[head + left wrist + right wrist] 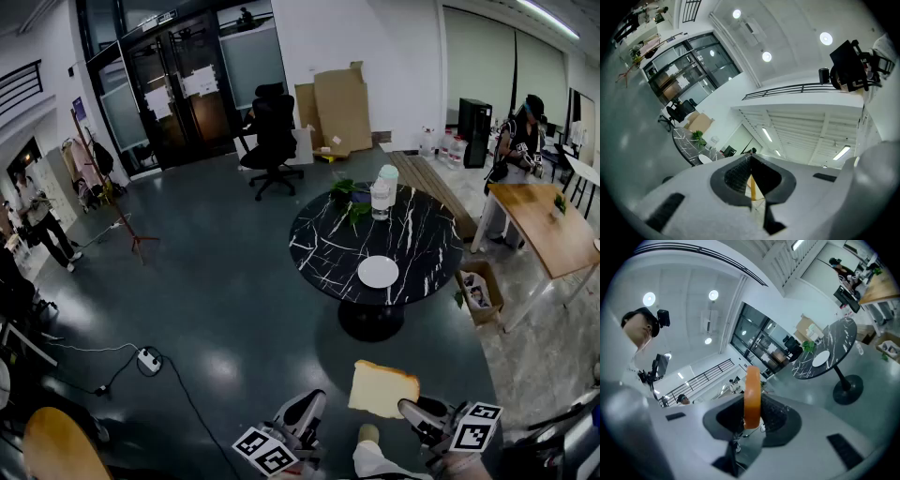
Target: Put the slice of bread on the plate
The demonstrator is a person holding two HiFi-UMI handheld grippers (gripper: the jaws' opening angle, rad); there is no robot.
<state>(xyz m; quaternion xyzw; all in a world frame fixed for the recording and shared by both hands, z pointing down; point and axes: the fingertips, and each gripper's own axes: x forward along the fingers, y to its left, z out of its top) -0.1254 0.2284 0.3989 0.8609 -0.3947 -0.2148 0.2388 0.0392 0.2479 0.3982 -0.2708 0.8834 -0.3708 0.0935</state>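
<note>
A slice of bread with a pale face and brown crust hangs low in the head view, well short of the table. My right gripper is shut on its right edge. In the right gripper view the bread stands edge-on between the pads. My left gripper sits to the left of the bread, apart from it; in its own view the left gripper has its tips together and holds nothing. The white plate lies bare near the front edge of the round black marble table. The plate also shows far off as plate and plate.
A clear jar and a green plant stand at the table's far side. A cardboard box sits on the floor right of it, a wooden table further right. An office chair stands behind. A power strip lies at left.
</note>
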